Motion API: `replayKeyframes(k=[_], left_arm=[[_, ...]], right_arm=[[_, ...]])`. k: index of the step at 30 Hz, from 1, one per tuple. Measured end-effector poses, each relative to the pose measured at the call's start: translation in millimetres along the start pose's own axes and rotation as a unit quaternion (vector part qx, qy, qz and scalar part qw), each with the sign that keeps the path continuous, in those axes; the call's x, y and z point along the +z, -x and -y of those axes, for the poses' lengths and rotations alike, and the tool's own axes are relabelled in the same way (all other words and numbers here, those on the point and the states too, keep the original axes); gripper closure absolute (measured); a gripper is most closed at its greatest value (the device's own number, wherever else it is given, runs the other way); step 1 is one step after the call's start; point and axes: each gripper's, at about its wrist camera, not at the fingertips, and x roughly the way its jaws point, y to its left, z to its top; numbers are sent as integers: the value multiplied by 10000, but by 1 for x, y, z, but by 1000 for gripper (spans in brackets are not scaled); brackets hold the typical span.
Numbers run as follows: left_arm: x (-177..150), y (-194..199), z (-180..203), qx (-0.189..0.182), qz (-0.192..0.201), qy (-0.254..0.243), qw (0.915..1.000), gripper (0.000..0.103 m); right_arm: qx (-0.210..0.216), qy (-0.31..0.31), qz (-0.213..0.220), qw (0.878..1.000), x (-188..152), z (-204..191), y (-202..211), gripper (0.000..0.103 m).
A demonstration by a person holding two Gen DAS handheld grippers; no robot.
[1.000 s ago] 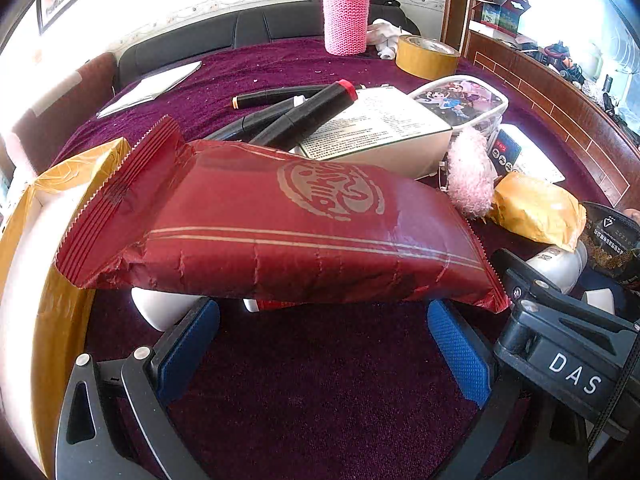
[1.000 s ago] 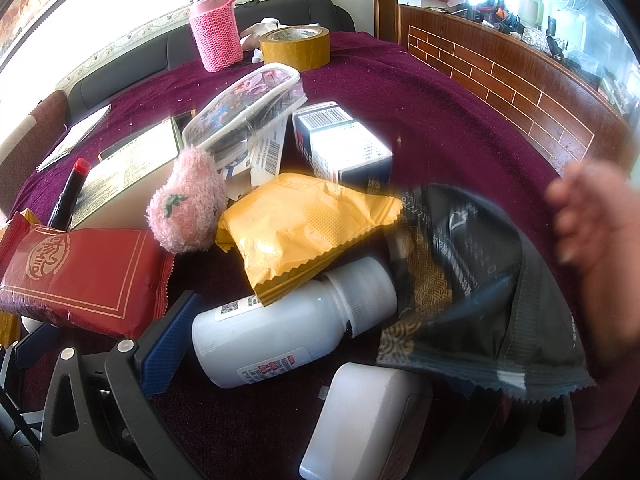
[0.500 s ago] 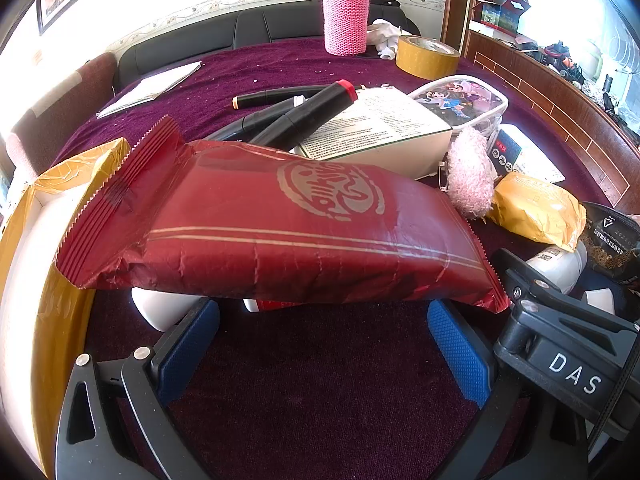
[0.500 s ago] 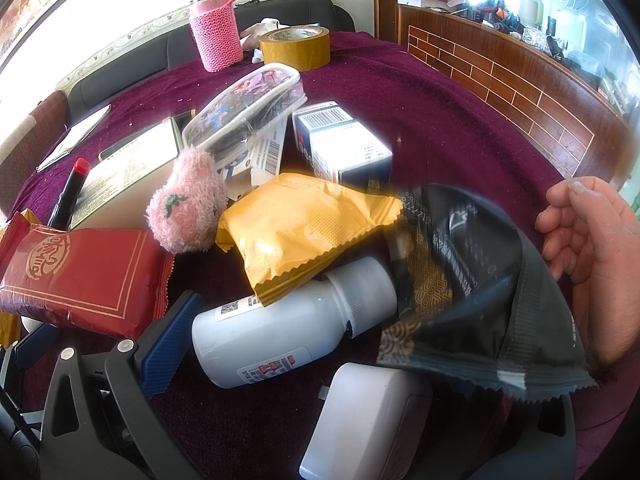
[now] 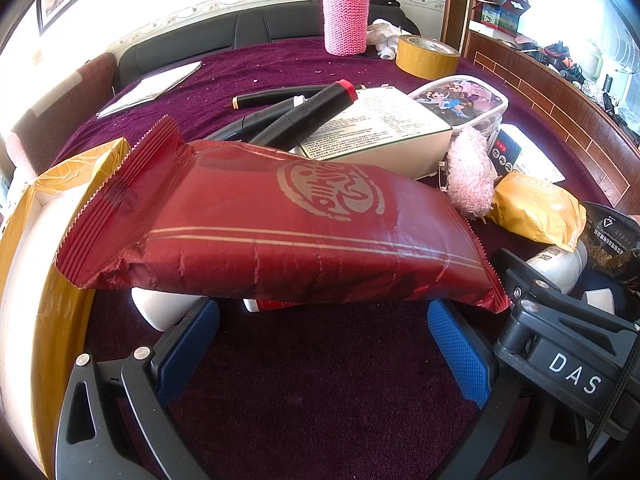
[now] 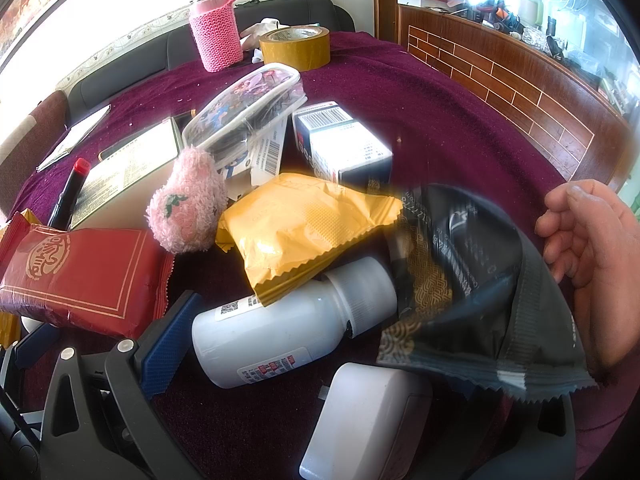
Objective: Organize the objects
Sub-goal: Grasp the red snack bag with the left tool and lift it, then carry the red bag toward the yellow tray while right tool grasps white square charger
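A red snack packet lies across the purple cloth just ahead of my left gripper, which is open with nothing between its blue pads. In the right wrist view my right gripper is open. A white bottle lies on its side between the fingers. A black foil packet covers the right finger. A yellow packet rests on the bottle's shoulder. A white adapter lies close below. A person's hand is at the black packet's right edge.
A pink plush, a clear pencil case, a barcode box and black markers on a printed box crowd the middle. A tape roll and a pink knitted flask stand far back. A yellow-taped box lies left.
The hand at the right edge of the right wrist view has gone from blurred to still beside the black packet. Both grippers and the objects have stayed put.
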Motion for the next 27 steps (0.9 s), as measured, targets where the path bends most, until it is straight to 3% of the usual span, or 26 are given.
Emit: replayKeyframes(k=[21,27], left_arm=[[-1,3,-4,-10,-134,1,9999,2],[-15,12,-1,-65,-204,-62,9998,2]], right_arm=[[-7,4,-3,10000,0,1,-2,0],[-295,190,-110,9993,-2,-6,-4,0]])
